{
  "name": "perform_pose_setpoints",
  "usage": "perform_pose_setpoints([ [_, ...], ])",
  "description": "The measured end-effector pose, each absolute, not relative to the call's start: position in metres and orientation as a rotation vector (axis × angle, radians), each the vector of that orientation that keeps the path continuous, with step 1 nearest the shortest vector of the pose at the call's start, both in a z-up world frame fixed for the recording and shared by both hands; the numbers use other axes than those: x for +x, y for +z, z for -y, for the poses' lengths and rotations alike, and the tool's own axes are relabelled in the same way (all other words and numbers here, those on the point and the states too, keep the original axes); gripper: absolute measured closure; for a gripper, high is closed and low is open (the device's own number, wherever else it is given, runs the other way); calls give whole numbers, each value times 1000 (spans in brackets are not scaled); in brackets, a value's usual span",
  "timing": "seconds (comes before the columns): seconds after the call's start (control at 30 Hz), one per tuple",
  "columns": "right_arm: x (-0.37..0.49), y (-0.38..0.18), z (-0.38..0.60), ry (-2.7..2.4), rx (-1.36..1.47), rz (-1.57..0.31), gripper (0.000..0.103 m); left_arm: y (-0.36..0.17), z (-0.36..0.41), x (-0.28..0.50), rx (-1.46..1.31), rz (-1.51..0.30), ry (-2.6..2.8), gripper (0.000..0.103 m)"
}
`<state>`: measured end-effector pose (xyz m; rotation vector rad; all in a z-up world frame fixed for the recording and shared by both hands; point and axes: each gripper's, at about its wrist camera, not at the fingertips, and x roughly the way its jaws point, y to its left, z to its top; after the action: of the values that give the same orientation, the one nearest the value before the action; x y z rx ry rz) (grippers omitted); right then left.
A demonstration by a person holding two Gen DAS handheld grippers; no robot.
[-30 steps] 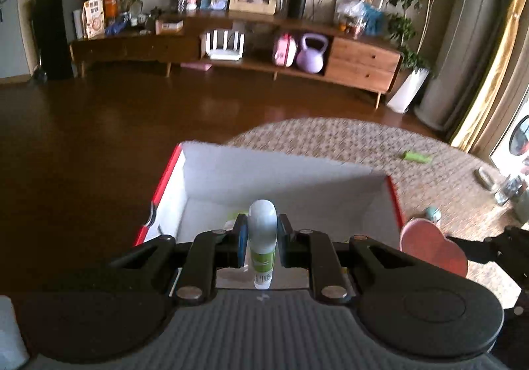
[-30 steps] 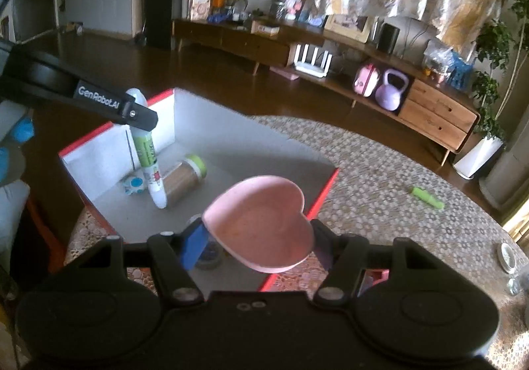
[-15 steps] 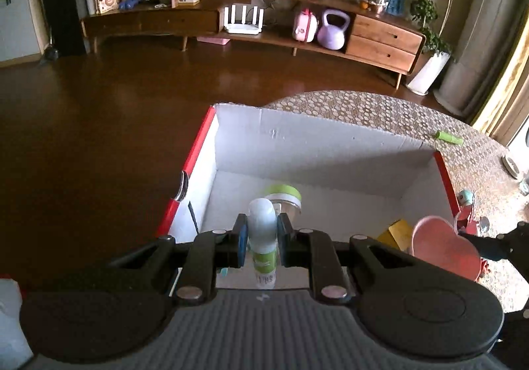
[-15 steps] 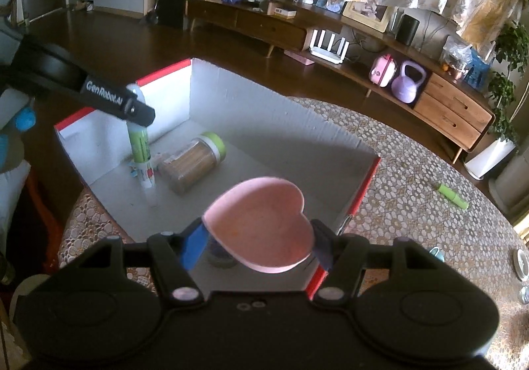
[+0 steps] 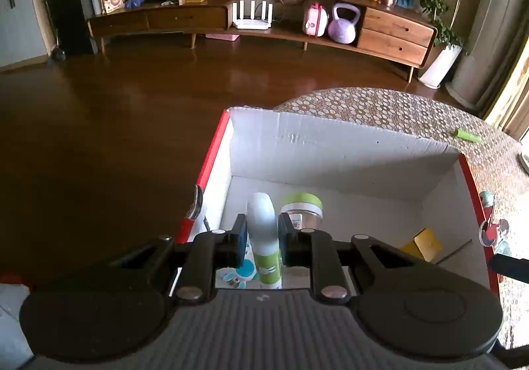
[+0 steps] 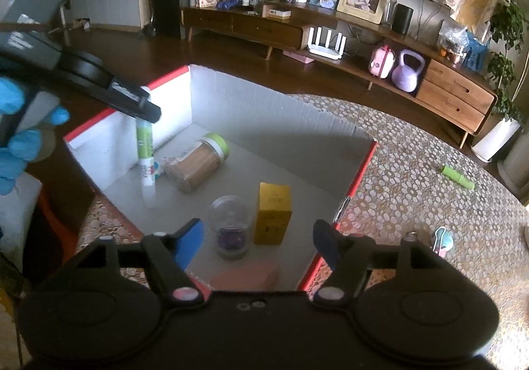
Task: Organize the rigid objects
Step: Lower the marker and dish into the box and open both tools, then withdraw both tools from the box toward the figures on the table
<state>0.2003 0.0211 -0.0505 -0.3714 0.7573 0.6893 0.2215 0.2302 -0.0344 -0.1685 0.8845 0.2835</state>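
My left gripper [image 5: 262, 239] is shut on a white and green tube [image 5: 264, 237] and holds it upright inside the white box with red rims [image 5: 330, 145], near its left wall. The tube also shows in the right wrist view [image 6: 145, 158], its lower end close to the box floor. My right gripper [image 6: 258, 242] is open and empty above the box's near edge. The pink heart-shaped dish [image 6: 244, 275] lies blurred in the box just below it.
In the box lie a green-lidded jar [image 6: 198, 161] on its side, a yellow carton [image 6: 273, 213], a small clear dome [image 6: 229, 227] and a small round item [image 5: 236, 272]. A green marker [image 6: 458, 177] and small trinkets [image 6: 441, 239] lie on the patterned tablecloth to the right.
My right gripper has opened and the pink heart dish has dropped out of it into the box. My left gripper has lowered the tube deeper into the box.
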Motion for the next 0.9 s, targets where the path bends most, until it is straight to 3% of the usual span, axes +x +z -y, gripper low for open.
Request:
perform_pose_setpoints([
  [0.3,185,-28,1,727,-301,-728,23,-35,-219,218,-169,-907,278,75],
  [0.8,154,6,59,730,-236,-672,14,3,-155,184,-116,-804,170,74],
  [0.9,148,11,70,722,-224,-664,8,11,-142,177,-115,-781,148,74],
])
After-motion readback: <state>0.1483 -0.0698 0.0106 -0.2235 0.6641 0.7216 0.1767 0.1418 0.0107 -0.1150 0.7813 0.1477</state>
